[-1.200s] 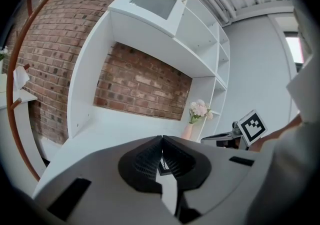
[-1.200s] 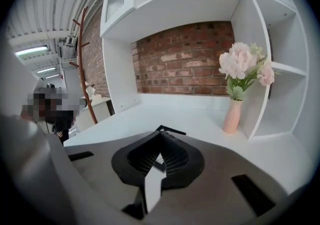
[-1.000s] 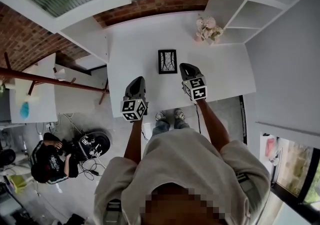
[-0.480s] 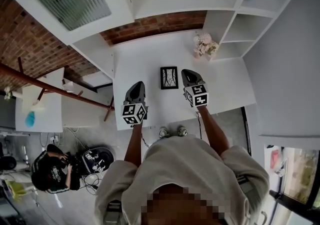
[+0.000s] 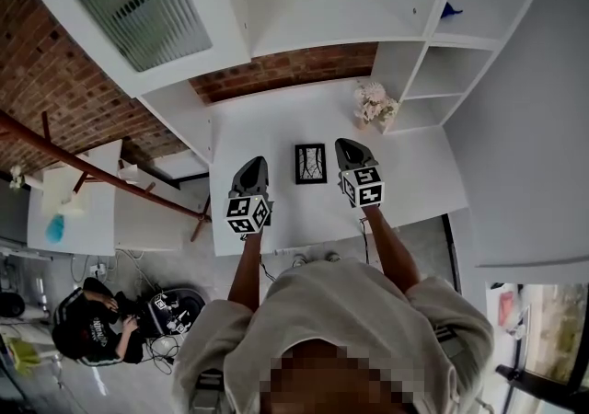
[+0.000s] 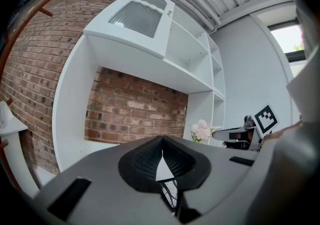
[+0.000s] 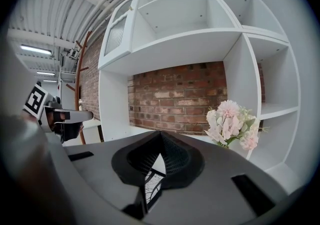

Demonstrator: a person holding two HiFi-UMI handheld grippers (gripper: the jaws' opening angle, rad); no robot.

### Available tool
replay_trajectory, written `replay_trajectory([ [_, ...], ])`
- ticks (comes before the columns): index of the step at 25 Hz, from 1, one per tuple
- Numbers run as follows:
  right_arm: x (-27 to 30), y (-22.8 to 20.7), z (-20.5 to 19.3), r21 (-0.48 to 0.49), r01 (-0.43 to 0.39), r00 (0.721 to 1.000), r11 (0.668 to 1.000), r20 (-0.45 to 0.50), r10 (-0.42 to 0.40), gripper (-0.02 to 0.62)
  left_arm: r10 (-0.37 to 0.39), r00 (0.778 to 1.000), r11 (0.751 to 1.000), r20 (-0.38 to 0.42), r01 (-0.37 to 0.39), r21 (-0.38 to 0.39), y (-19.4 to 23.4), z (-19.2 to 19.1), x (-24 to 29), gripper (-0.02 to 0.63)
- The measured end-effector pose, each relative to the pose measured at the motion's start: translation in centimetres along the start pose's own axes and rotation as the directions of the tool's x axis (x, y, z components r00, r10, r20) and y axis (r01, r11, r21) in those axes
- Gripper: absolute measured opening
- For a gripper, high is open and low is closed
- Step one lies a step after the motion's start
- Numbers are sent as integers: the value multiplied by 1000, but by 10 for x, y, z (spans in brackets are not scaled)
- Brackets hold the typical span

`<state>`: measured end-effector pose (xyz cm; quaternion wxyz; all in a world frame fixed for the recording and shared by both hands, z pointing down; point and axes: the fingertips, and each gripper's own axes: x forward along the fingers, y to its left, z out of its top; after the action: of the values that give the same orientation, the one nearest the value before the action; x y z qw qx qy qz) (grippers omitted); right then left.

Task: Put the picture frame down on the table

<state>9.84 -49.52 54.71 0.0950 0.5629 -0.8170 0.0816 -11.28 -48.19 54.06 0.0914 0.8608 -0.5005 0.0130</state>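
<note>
A black picture frame (image 5: 310, 164) holding a branch drawing lies flat on the white table (image 5: 276, 118), between my two grippers. My left gripper (image 5: 254, 162) is to its left, my right gripper (image 5: 344, 143) close to its right edge. Neither touches it. Both sets of jaws meet at the tips with nothing between them. In the left gripper view, part of the frame (image 6: 170, 192) shows through the gap under the shut gripper (image 6: 162, 139). The right gripper view shows the frame (image 7: 150, 184) the same way below the shut gripper (image 7: 160, 134).
A bunch of pale pink flowers (image 5: 373, 104) stands at the table's back right corner, by the white shelf unit (image 5: 433, 63). A brick wall (image 5: 285, 67) runs behind the table. On the floor to the left a person (image 5: 87, 329) sits among cables.
The frame stays where it lies. Both grippers have come forward a little along its sides, and the head view has shifted so the table sits lower in it.
</note>
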Motion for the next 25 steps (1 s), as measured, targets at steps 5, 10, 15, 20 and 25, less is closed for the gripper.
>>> replay_trajectory([
  [5, -2, -4, 3, -9, 5, 1000, 1000, 2, -5, 25, -1, 1000, 1000, 4, 1, -3, -2, 0, 4, 17],
  [10, -3, -5, 3, -9, 7, 1000, 1000, 1, -7, 25, -3, 1000, 1000, 6, 3, -1, -2, 3, 6, 17],
  [15, -2, -4, 2, -2, 7, 1000, 1000, -3, -7, 25, -7, 1000, 1000, 4, 7, 1, -2, 3, 5, 17],
  [20, -3, -4, -1, 5, 8, 1000, 1000, -8, -8, 25, -11, 1000, 1000, -6, 11, 3, -4, -1, 4, 17],
  [25, -3, -1, -5, 7, 7, 1000, 1000, -17, -7, 25, -11, 1000, 1000, -10, 11, 1, -3, -3, 2, 17],
])
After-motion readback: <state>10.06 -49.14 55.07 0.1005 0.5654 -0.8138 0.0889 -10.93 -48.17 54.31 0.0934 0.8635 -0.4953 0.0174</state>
